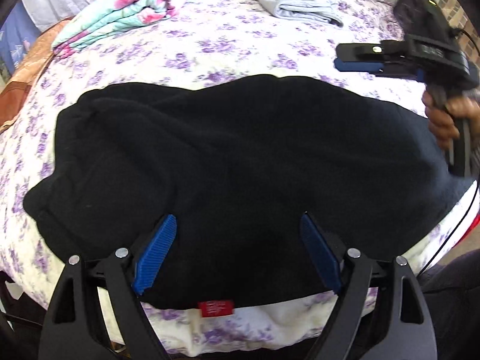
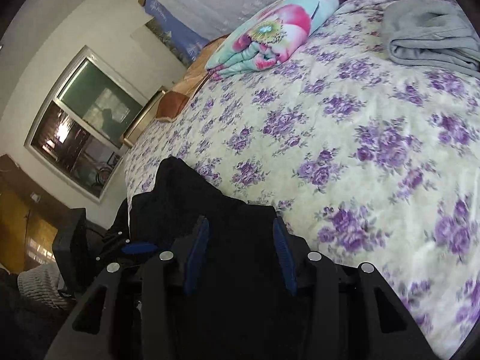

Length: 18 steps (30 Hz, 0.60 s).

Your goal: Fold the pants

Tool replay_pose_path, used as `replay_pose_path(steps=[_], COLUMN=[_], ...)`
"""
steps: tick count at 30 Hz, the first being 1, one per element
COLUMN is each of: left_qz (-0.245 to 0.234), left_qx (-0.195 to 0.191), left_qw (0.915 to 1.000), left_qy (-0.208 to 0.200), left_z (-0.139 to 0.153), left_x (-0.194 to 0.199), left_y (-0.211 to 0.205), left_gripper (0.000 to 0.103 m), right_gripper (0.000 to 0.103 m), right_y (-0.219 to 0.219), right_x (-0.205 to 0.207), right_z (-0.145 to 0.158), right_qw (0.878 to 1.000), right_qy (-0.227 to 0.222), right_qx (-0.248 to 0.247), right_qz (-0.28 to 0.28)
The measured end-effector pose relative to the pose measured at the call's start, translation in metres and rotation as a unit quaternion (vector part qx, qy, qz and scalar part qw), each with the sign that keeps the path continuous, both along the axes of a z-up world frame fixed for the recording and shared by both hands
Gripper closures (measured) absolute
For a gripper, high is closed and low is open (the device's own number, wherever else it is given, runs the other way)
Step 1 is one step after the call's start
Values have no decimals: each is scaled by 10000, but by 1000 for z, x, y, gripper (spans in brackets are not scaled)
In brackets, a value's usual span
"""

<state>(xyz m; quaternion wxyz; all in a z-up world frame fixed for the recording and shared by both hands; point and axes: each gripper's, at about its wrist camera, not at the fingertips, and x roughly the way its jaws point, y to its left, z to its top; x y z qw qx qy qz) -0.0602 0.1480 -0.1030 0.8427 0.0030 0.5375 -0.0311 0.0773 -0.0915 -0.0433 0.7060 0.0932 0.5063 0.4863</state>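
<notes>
Black pants (image 1: 228, 156) lie bunched across the floral bedspread (image 1: 210, 48), with a red label (image 1: 216, 308) at their near edge. My left gripper (image 1: 238, 222) is open just above the near part of the pants, its blue pads (image 1: 156, 249) spread wide. My right gripper (image 1: 357, 57) shows in the left wrist view at the far right, hovering beyond the pants, held by a hand. In the right wrist view the right gripper (image 2: 241, 225) is open over the black pants (image 2: 192, 198), with nothing gripped.
A folded colourful blanket (image 1: 129, 9) lies at the far left of the bed and a folded grey garment (image 1: 300, 3) at the far middle. They also show in the right wrist view: blanket (image 2: 270, 30), grey garment (image 2: 432, 33). A window (image 2: 84, 120) is on the left wall.
</notes>
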Motion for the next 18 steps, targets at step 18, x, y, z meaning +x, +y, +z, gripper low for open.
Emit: replay_pose_path(steps=[18], left_qz=[85], left_qx=[331], left_qw=[9994], left_qy=[91], left_z=[-14], left_x=[0], left_y=[-3], left_gripper=[14], right_gripper=[58], right_y=[29], right_x=[19], right_z=[-44], right_qw=[9903], right_qy=[1174], right_qx=[239], right_qz=[707])
